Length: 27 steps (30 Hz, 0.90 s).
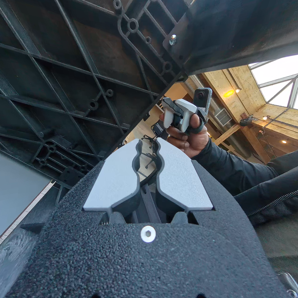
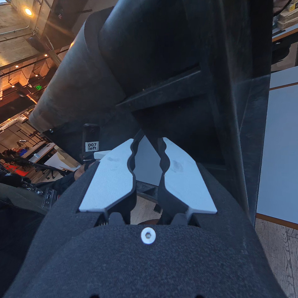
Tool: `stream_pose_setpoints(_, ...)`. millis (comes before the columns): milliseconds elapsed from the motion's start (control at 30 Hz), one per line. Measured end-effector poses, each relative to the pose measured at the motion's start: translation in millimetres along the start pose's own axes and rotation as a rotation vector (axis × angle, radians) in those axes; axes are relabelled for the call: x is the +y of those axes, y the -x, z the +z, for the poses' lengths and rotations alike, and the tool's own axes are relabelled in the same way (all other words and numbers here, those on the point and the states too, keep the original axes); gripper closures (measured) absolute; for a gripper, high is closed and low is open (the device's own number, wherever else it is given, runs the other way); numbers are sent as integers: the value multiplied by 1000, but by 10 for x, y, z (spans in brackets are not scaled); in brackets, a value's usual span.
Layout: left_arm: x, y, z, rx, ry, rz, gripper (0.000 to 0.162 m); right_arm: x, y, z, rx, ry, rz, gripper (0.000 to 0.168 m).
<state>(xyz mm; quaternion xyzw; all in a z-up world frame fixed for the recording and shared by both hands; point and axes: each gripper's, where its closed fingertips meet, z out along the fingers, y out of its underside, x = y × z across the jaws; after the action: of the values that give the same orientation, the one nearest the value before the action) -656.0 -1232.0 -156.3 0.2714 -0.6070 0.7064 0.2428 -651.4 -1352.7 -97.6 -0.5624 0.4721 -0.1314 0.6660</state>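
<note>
A: What is the left gripper (image 1: 149, 141) doing?

B: It points upward beneath the ribbed black underside of a table (image 1: 67, 77). Its grey fingers (image 1: 116, 175) stand slightly apart, a narrow wavy slot between them, and nothing sits in that slot. So it is released and empty. Through the gap you see only a far-off office chair (image 1: 149, 154) on a pale floor.

A: And beyond it?

B: To the far right, a hand (image 1: 188, 138) in a dark sleeve (image 1: 233, 169) holds the right gripper (image 1: 175, 116), with a small black camera (image 1: 202, 98) standing above it. Behind are wooden ceiling beams (image 1: 225, 135), a few lamps and a bright skylight (image 1: 277, 77). A silver screw (image 1: 172, 39) shows in the metal bracket up near the table's edge.

A: The right gripper in its own view?

B: The right gripper (image 2: 148, 141) is also released, its fingers (image 2: 182, 177) spread wider, holding nothing. It aims at a dark table leg (image 2: 161, 56) and its cross bracket (image 2: 161, 90), near them, though I cannot tell whether it touches. A grey tabletop (image 2: 280, 145) with a wood edge lies to the right, over a plank floor (image 2: 277, 251).

A: Anything on the left there?

B: The other gripper's camera (image 2: 91, 133), bearing a white sticker (image 2: 92, 146), and far desks under warm lights.
</note>
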Motion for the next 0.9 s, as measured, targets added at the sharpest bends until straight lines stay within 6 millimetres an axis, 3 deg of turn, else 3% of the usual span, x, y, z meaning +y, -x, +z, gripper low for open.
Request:
stream_pose_setpoints(367,116,-28,122,4,-8,3,147,-78,-109,-52,46,9,-32,137)
stream_pose_setpoints(900,-124,53,82,2,-19,-4,147,-94,-144,-69,48,34,-53,142)
